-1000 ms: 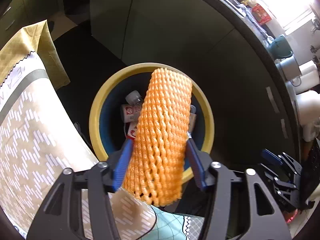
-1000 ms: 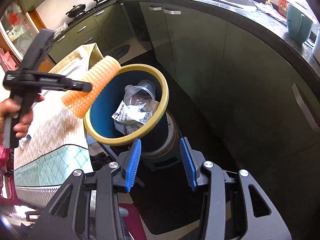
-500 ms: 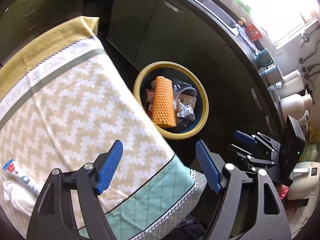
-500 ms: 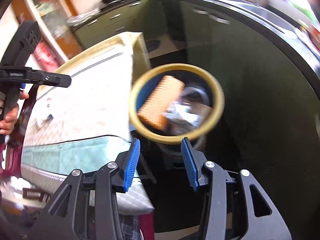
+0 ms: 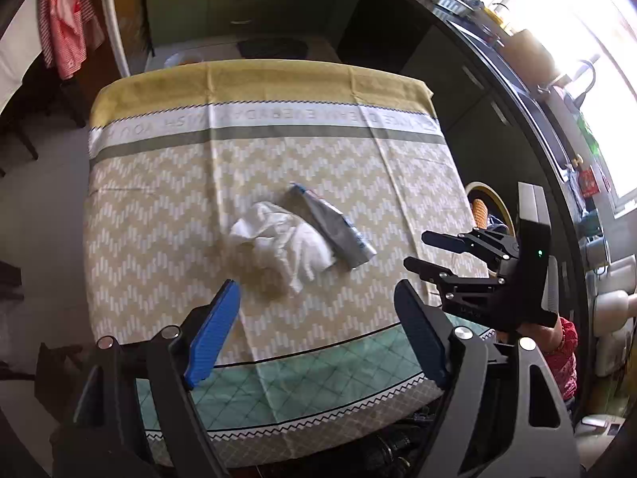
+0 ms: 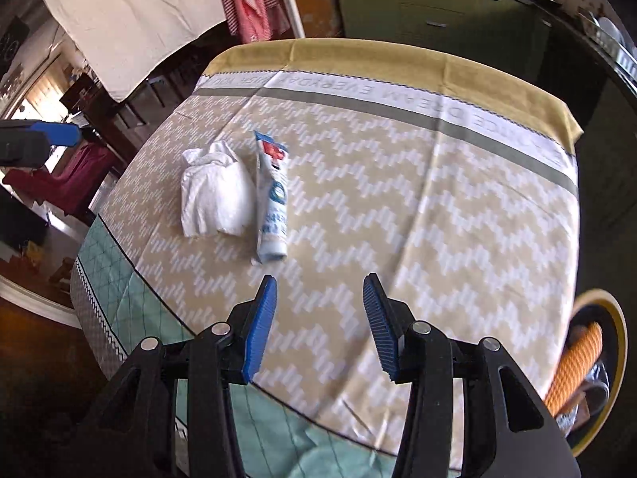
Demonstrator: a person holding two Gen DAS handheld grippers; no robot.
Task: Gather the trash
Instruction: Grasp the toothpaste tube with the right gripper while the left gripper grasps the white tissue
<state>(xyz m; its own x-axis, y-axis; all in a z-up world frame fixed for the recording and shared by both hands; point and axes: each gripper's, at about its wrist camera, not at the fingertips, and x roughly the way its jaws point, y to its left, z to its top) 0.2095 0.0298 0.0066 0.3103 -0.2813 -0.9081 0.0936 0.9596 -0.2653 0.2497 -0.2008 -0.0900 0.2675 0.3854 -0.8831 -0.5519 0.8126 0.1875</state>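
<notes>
Two pieces of trash lie touching on my tablecloth [image 5: 167, 215]: a crumpled tissue [image 5: 284, 245] and a flattened tube [image 5: 334, 227]. My left gripper [image 5: 318, 338] has just been opening, empty. My right gripper [image 6: 318, 322] hangs half-open, empty. Beside the table, the bin [image 6: 615, 342] holds orange netting [image 6: 575, 366].

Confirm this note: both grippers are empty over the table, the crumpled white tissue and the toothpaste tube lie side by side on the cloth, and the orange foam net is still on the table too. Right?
Not quite. The orange foam net is in the yellow-rimmed bin beside the table, as the right wrist view shows. The rest holds: left gripper and right gripper empty, tissue beside tube.
</notes>
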